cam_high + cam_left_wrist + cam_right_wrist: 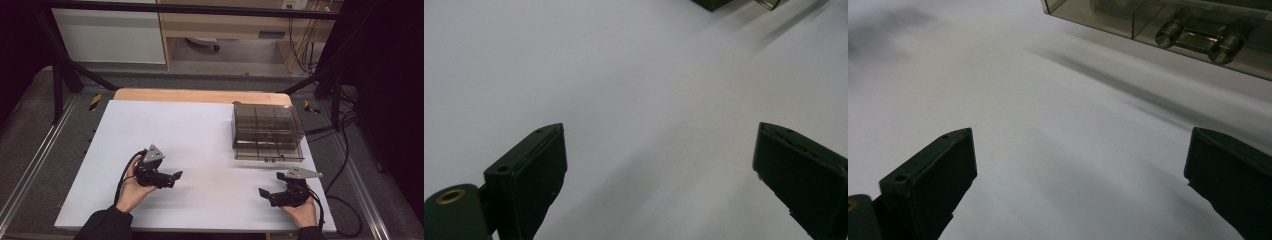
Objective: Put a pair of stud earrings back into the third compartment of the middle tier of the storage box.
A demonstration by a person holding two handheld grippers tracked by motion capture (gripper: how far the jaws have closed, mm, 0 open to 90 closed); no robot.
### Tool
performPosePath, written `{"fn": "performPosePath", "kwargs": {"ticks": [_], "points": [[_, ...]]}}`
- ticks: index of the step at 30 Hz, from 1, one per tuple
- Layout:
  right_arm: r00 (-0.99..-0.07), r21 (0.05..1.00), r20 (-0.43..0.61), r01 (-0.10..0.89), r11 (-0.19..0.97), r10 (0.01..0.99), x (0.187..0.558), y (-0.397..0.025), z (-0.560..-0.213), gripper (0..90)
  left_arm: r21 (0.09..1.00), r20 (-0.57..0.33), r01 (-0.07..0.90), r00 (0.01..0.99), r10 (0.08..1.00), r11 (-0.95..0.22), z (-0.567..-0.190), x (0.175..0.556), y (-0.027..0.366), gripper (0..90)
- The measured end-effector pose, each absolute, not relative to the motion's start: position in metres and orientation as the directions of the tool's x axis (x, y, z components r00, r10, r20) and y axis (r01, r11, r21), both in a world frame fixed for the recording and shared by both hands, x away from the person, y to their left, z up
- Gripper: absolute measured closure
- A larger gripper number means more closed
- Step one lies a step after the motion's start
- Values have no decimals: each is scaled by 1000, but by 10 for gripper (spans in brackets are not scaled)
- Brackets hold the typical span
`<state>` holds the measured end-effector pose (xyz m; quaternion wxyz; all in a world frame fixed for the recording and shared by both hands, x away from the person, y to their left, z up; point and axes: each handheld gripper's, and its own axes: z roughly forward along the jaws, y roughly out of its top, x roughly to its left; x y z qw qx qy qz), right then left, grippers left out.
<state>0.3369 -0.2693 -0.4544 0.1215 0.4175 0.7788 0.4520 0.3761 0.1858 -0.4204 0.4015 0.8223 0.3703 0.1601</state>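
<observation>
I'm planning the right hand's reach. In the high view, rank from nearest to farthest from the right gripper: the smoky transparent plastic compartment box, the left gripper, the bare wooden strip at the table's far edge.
From the right gripper:
1. Smoky transparent plastic compartment box, just beyond it on the right side.
2. Left gripper, across the table to the left.
3. Bare wooden strip, along the far edge.

This looks like a lab recording station: a white-topped wooden bench (200, 150) sits inside a black metal frame (60, 80), loose black cables (300, 45) hang by a plain wooden cabinet (225, 25), yellow-black hazard tape (95, 101) marks the grey carpeted floor (30, 125).
</observation>
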Motion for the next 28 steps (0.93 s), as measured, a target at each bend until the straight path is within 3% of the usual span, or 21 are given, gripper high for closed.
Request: {"fn": "performPosePath", "kwargs": {"ticks": [21,28], "points": [[-620,805,183,540,246,763,338,-271,-454,10,772,-67,545,581,811,-327,-444,350,275,62],[-621,805,187,541,244,761,337,-271,-454,11,775,-77,551,566,821,-308,-446,349,283,58]]}}
